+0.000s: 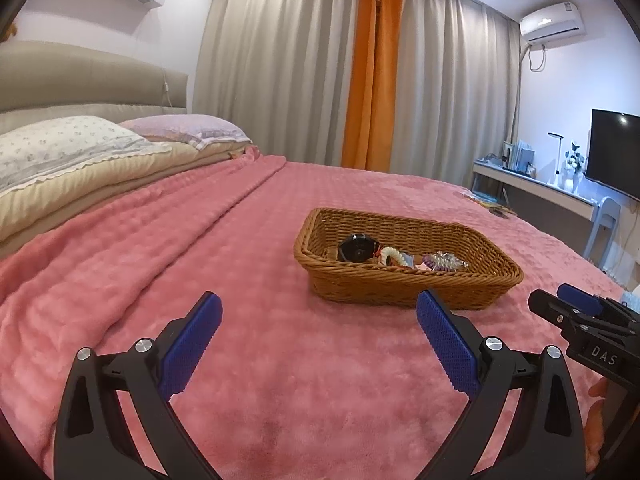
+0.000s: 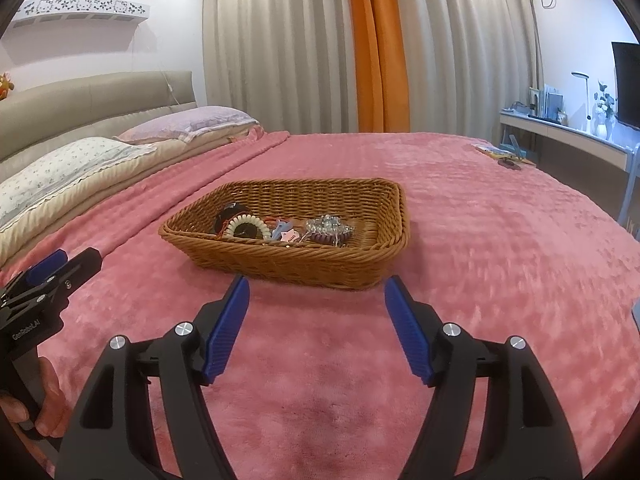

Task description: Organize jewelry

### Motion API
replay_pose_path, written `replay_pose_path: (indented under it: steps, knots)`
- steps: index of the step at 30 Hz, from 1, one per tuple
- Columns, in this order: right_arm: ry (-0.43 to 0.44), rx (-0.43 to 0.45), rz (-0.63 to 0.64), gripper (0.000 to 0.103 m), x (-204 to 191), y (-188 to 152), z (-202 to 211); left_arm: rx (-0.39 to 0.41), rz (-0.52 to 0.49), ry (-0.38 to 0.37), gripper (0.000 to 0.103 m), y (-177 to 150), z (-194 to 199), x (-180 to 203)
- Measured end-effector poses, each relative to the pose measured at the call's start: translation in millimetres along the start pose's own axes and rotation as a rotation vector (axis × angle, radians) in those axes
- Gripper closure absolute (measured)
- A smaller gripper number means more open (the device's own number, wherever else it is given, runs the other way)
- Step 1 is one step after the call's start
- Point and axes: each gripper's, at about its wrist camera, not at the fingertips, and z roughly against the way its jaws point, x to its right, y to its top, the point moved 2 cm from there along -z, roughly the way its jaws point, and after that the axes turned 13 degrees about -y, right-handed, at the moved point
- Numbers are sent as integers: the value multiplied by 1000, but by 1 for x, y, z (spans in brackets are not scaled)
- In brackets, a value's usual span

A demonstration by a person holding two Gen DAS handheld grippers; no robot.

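A brown wicker basket (image 1: 416, 288) (image 2: 304, 268) sits on the pink blanket. Inside lie a black watch (image 1: 356, 247) (image 2: 228, 216), a white coiled hair tie (image 1: 394, 257) (image 2: 246, 228), a small pink piece (image 2: 291, 237) and a sparkly purple hair piece (image 1: 442, 261) (image 2: 328, 230). My left gripper (image 1: 319, 304) is open and empty, just short of the basket's near left side. My right gripper (image 2: 318, 284) is open and empty, just short of the basket's near wall. Each gripper shows at the edge of the other's view: the right one (image 1: 572, 304), the left one (image 2: 60, 266).
The pink blanket (image 1: 200, 248) covers the bed. Pillows (image 1: 72, 144) and a headboard are at the far left. Small items (image 2: 504, 158) lie at the bed's far right edge. A desk with a TV (image 1: 614, 152) stands at the right, curtains behind.
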Motion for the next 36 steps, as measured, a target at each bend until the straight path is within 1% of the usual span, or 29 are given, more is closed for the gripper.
replay_pose_path:
  steps: [4,10,31,36]
  knots:
    - [-6,5,9,34,-1,0,0,-2,0,1,8,0,-1,-1]
    - [-7,9,10,34,-2,-1,0,-14,4,0,8,0,-4,-3]
    - [-11,7,11,34,-2,-1,1,-21,1,2,8,-1,-4,-3]
    - [-14,6,10,32,-2,-1,1,-24,0,3,8,-2,-5,-3]
